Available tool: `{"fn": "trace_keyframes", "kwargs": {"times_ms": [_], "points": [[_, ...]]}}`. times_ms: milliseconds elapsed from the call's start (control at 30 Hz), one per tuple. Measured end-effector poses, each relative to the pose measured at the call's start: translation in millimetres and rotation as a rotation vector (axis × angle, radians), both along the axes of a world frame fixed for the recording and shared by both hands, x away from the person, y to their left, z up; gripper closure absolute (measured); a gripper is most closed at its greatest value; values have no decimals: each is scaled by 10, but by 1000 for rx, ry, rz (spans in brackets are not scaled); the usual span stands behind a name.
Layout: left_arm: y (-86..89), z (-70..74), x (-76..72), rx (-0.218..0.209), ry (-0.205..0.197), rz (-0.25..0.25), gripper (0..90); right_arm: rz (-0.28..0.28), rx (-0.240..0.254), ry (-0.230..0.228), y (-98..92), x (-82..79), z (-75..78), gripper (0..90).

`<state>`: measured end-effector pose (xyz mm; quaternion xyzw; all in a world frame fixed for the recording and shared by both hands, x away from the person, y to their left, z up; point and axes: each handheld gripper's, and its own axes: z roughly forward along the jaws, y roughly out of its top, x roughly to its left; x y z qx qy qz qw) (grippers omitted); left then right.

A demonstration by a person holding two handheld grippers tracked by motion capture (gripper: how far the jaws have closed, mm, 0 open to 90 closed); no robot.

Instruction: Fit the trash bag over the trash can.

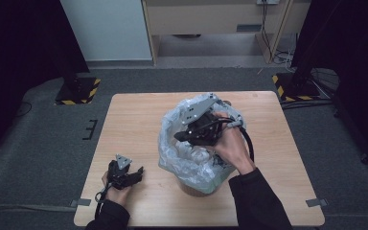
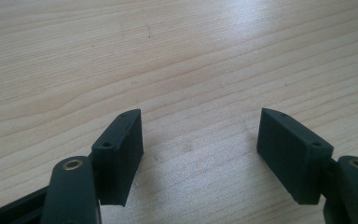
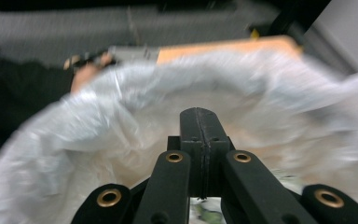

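Observation:
A round brown bin (image 1: pixel 199 189) lined with a crinkled clear plastic bag (image 1: pixel 171 152) stands on the wooden table (image 1: pixel 134 120), right of centre. My right gripper (image 1: pixel 178 137) hangs over the bag's mouth and points left and down into it. In the right gripper view its jaws (image 3: pixel 200 112) are pressed together, with the blurred bag (image 3: pixel 98 121) spread beyond them; nothing shows between the tips. My left gripper (image 1: pixel 136 171) rests low at the table's front left. Its fingers (image 2: pixel 121 140) stand wide apart over bare wood (image 2: pixel 168 56).
Two black stands on yellow-and-black striped bases (image 1: pixel 79 91) (image 1: pixel 292 88) flank the table's far corners. A light wooden cabinet (image 1: pixel 211 19) with hanging cables stands at the back. Grey tape marks (image 1: pixel 316 202) sit at the front corners.

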<state>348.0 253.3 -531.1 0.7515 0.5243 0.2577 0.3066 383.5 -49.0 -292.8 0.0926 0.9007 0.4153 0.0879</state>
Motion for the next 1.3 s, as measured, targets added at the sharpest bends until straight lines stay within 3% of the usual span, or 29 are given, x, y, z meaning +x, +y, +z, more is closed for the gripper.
{"fn": "trace_keyframes", "kwargs": {"times_ms": [67,100,233,433,600,667,700,767,900,1033,1133,1167,1200,1300], "points": [[0,0,0,0,0,0,307,-10,25,-15,-45,-13,55,900],[-1,0,-1,1,0,0,308,-47,55,-49,-165,-28,154,900],[-1,1,-2,0,1,0,307,-112,79,-65,-441,8,221,900],[-3,-3,2,-5,-2,2,306,-195,106,-88,-876,103,175,900],[-1,-4,3,-8,0,4,306,-269,98,-83,-1018,184,110,900],[-1,-4,3,-7,-1,3,306,-275,82,-71,-1014,200,84,900],[-1,-4,3,-8,0,3,306,-280,36,-65,-986,221,37,900],[-1,-3,3,-6,-1,2,306,-286,7,-64,-963,241,1,900],[2,-2,3,-8,1,2,306,-303,-19,-42,-933,287,-72,900],[0,-2,2,-7,0,2,306,-305,-12,-34,-947,292,-73,900],[-1,-2,1,-7,1,2,306,-269,49,-32,-974,257,-71,900],[-1,-2,1,-7,1,2,306,-269,49,-32,-974,257,-71,900],[4,-1,2,-7,4,1,306,-221,129,-32,-1004,212,-54,900],[-1,-2,2,-6,1,3,306,-190,182,-49,-1028,143,-30,900]]}}
